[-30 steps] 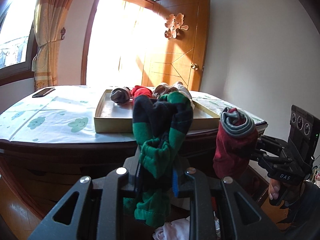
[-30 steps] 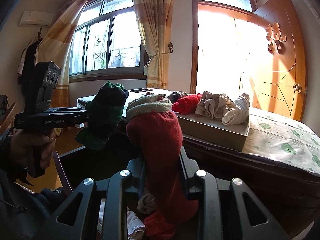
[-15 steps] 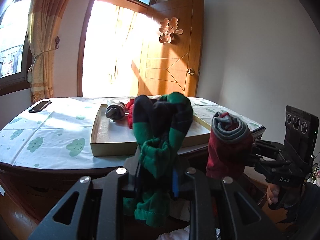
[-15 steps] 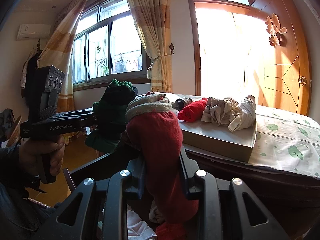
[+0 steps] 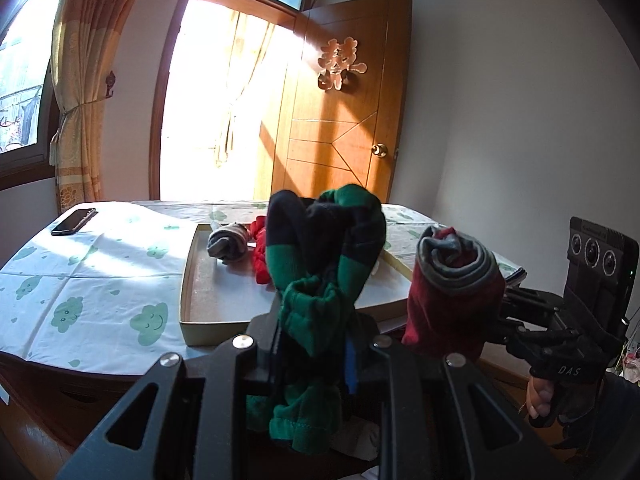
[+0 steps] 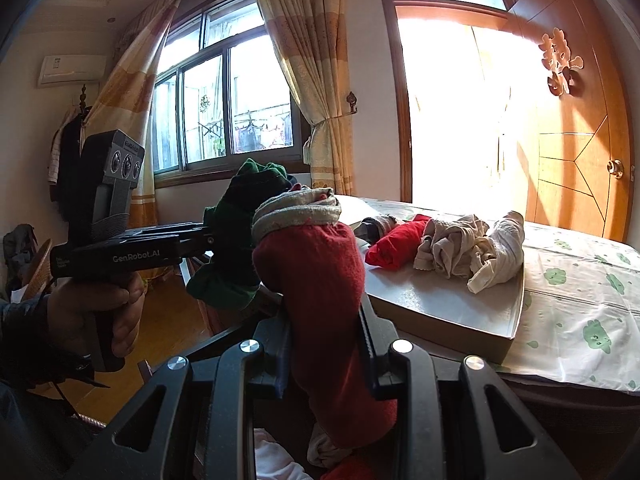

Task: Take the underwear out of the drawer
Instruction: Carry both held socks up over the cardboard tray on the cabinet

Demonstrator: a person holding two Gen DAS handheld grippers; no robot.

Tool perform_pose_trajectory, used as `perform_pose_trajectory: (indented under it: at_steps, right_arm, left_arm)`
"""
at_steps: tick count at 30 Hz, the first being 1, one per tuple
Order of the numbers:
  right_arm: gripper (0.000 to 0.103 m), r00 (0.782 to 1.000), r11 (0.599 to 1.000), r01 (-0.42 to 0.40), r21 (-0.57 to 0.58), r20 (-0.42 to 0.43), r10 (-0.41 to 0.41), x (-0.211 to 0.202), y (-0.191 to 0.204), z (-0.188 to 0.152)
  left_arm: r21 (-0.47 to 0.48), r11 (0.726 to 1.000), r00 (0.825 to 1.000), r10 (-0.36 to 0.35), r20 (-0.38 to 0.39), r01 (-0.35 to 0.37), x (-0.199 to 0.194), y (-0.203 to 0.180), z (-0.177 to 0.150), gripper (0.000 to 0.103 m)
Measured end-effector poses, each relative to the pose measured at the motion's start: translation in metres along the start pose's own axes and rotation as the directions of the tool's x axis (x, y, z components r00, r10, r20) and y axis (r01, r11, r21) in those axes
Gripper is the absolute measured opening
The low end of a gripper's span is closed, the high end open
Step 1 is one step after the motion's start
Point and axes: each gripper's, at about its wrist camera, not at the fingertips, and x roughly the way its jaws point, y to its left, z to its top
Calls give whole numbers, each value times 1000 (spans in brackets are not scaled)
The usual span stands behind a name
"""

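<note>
Both bundles have come up since a second ago, now level with the bench (image 5: 92,280) top. The left tool (image 5: 310,344) is clamped on the green-and-black underwear (image 5: 320,256) at centre frame; the right tool (image 6: 324,336) pinches the red roll (image 6: 316,280). Clear of the drawer, I'd say; next the tray (image 6: 460,312). Readable: "GenRobot.AI", "DAS".

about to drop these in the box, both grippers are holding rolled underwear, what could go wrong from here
1. The green and black roll in the left gripper has loose folds hanging below; it may unroll on release.
2. The shallow box already holds other rolls at its far end; the red roll in the right gripper could knock them.
</note>
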Motion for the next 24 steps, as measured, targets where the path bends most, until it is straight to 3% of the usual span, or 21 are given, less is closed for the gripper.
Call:
perform_pose_trajectory:
  at_steps: [24]
  right_arm:
    - [31,1000,994,-4,113,-28,7,28,-30,56]
  left_arm:
    - [-12,1000,999,-12,-46,11,41,23,51,21]
